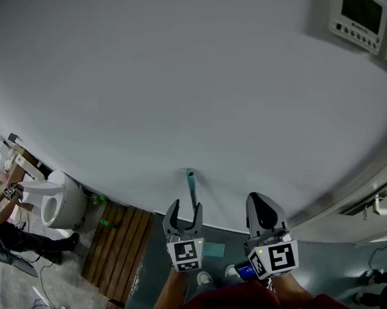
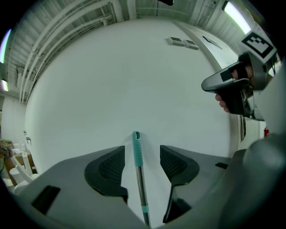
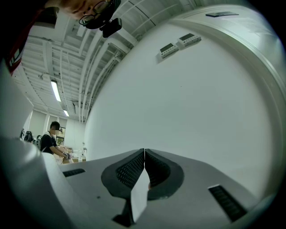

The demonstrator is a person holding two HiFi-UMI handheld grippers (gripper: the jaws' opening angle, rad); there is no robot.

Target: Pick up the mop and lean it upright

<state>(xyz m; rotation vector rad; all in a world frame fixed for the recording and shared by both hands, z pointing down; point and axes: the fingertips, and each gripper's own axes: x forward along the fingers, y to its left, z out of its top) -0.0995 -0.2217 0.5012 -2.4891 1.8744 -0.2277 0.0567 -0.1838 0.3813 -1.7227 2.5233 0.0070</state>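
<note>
**Head view:** The mop (image 1: 191, 187) stands upright, its teal-capped handle leaning on the white wall (image 1: 175, 85). The left gripper (image 1: 186, 211) is held at the handle, with one finger on either side of the shaft. The right gripper (image 1: 259, 204) hangs just beside it, apart from the mop. Each gripper's cube carries black-and-white square markers with no lettering. Print on the wall panel (image 1: 359, 11) is too small to read.

**Left gripper view:** The fingers (image 2: 107, 167) are spread wide. The mop's (image 2: 140, 183) teal grip and metal shaft rise between them, touching neither pad. The right gripper (image 2: 225, 82) shows at the right edge.

**Right gripper view:** The right gripper's (image 3: 144, 154) fingers are pressed together, facing bare wall. Two wall panels (image 3: 178, 44) sit high up, their writing unreadable. A person (image 3: 50, 141) stands far off at the left.
</note>
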